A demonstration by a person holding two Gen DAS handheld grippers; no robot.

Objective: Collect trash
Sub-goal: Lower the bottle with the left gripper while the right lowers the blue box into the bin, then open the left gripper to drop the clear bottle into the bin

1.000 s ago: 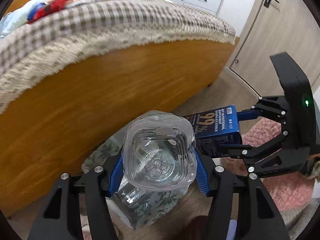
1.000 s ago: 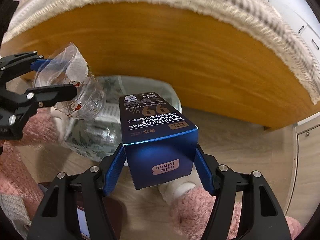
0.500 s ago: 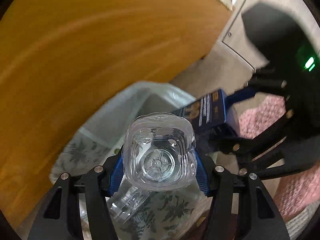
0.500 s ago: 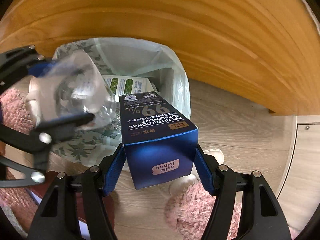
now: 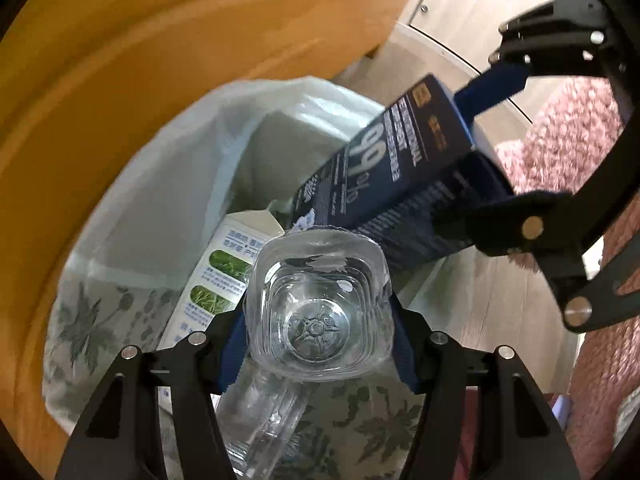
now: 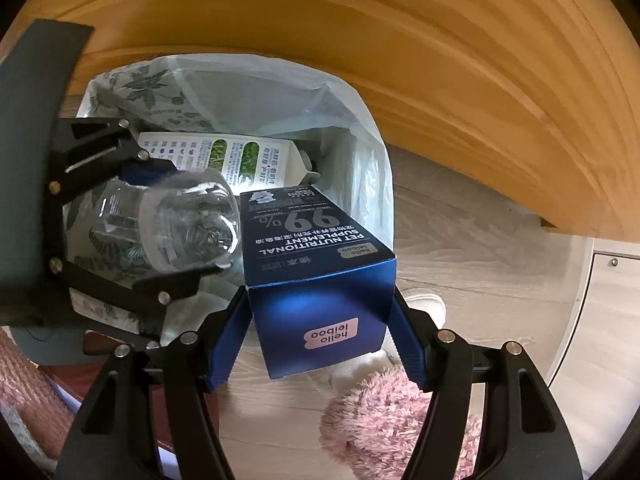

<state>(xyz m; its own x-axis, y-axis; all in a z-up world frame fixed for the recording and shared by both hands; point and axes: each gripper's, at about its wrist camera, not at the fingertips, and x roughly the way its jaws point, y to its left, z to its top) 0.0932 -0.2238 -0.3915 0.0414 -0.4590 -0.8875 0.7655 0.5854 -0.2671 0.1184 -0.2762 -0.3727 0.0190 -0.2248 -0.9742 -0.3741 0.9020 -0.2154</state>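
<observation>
My left claw [image 5: 316,332] part-spread, pinching clear plastic bottle [image 5: 316,312], base toward camera, over mouth of trash bin [image 5: 160,184]. My right claw [image 6: 320,344] part-spread, clamped on dark blue box [image 6: 316,276], far end tipped over bin rim. Bottle and box side by side, near touching. White carton [image 6: 224,156] lying inside bin liner. Bin on floor beside wooden bed frame [image 6: 360,40].
</observation>
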